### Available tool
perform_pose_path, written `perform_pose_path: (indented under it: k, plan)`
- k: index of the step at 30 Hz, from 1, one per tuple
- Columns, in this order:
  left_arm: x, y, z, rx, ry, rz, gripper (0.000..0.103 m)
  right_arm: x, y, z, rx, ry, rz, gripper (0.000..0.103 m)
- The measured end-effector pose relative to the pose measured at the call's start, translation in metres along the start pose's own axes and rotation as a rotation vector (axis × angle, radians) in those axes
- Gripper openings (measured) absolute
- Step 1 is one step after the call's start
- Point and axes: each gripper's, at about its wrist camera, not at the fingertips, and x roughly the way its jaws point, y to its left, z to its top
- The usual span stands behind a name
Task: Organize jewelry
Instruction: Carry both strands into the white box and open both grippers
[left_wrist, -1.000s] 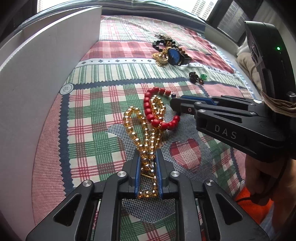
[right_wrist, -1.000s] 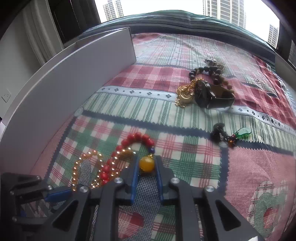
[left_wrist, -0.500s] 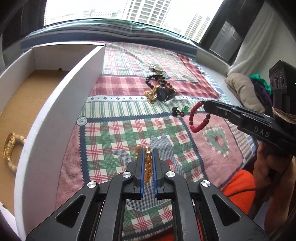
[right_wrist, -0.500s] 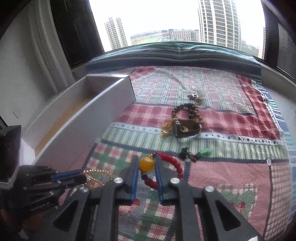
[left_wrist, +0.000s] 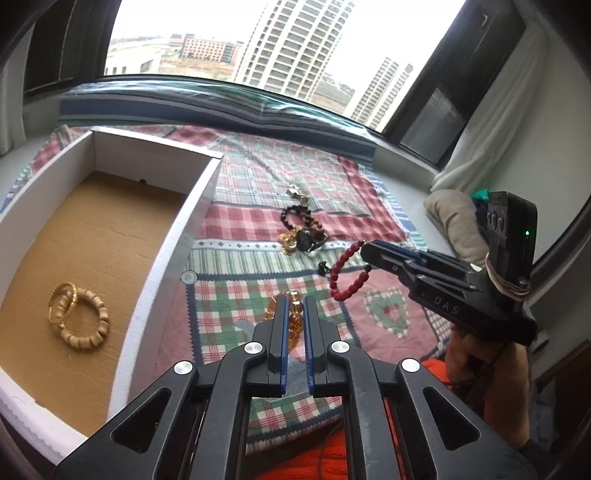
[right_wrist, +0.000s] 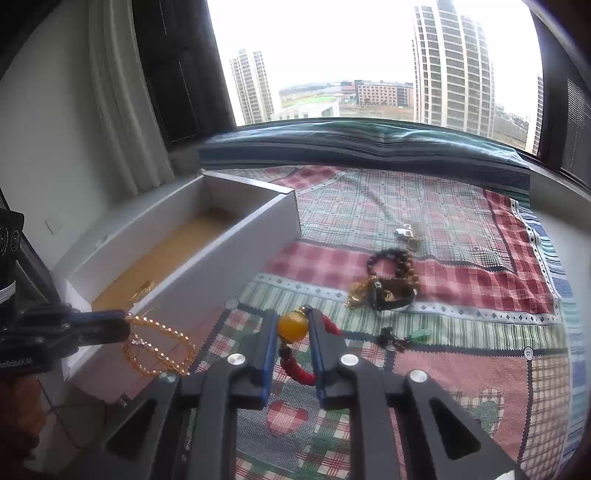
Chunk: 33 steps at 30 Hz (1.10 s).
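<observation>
Both strings of beads are off the patchwork blanket (left_wrist: 258, 221) and hanging in the air. The left claw (left_wrist: 293, 314) is pinched tight on the amber bead strand (right_wrist: 162, 347), which dangles just beside the near wall of the white box (left_wrist: 177, 236). The right claw (right_wrist: 293, 325) is clamped on the big yellow bead of the red bead bracelet (left_wrist: 347, 273), its loop swinging free. This looks like the carrying step. Next, I'd say, each piece must travel over the wall and be let go inside, near the gold bangles (left_wrist: 62, 306) and wooden bracelet (left_wrist: 86, 321) already lying there. The watch pile (right_wrist: 384, 291) waits.
</observation>
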Motion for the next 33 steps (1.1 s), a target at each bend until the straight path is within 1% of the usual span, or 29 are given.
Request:
perform_pose_path:
  k: [2, 4, 7, 9, 13, 15, 17, 20, 22, 25, 26, 27, 28, 29, 30, 33]
  plan:
    - [-0.021, 0.009, 0.003, -0.031, -0.025, -0.002, 0.006, -0.003, 0.011, 0.008, -0.018, -0.011, 0.023, 0.018]
    - [-0.043, 0.022, 0.006, -0.057, -0.059, 0.020, 0.006, -0.005, 0.023, 0.016, -0.038, -0.024, 0.052, 0.018]
    - [-0.071, 0.041, 0.010, -0.087, -0.114, 0.093, 0.006, -0.007, 0.048, 0.032, -0.078, -0.046, 0.102, 0.018]
    - [-0.086, 0.056, 0.011, -0.102, -0.146, 0.157, 0.006, -0.005, 0.067, 0.042, -0.104, -0.052, 0.141, 0.018]
    - [-0.098, 0.084, 0.007, -0.131, -0.171, 0.270, 0.006, 0.006, 0.109, 0.062, -0.154, -0.054, 0.224, 0.018]
    - [-0.095, 0.099, 0.003, -0.150, -0.165, 0.313, 0.006, 0.016, 0.131, 0.072, -0.180, -0.050, 0.260, 0.018]
    - [-0.088, 0.115, -0.004, -0.178, -0.145, 0.331, 0.006, 0.031, 0.152, 0.081, -0.210, -0.039, 0.282, 0.018]
    - [-0.074, 0.140, -0.017, -0.233, -0.092, 0.335, 0.006, 0.064, 0.178, 0.088, -0.250, -0.001, 0.289, 0.017]
    - [-0.063, 0.152, -0.027, -0.255, -0.055, 0.353, 0.006, 0.090, 0.192, 0.088, -0.279, 0.036, 0.290, 0.017]
    - [-0.045, 0.160, -0.040, -0.251, 0.006, 0.388, 0.007, 0.124, 0.201, 0.084, -0.301, 0.072, 0.270, 0.018]
    - [-0.041, 0.160, -0.043, -0.242, 0.018, 0.405, 0.008, 0.132, 0.201, 0.083, -0.305, 0.080, 0.259, 0.018]
    - [-0.037, 0.159, -0.046, -0.233, 0.025, 0.415, 0.019, 0.139, 0.201, 0.082, -0.311, 0.085, 0.238, 0.020]
    - [-0.035, 0.158, -0.048, -0.221, 0.029, 0.417, 0.034, 0.142, 0.200, 0.081, -0.311, 0.085, 0.220, 0.024]
    - [-0.033, 0.155, -0.049, -0.215, 0.027, 0.417, 0.039, 0.143, 0.196, 0.083, -0.297, 0.081, 0.210, 0.038]
    - [-0.031, 0.153, -0.050, -0.208, 0.024, 0.422, 0.043, 0.139, 0.190, 0.084, -0.272, 0.069, 0.208, 0.048]
    - [-0.024, 0.141, -0.048, -0.168, 0.024, 0.422, 0.043, 0.119, 0.174, 0.087, -0.220, 0.025, 0.194, 0.049]
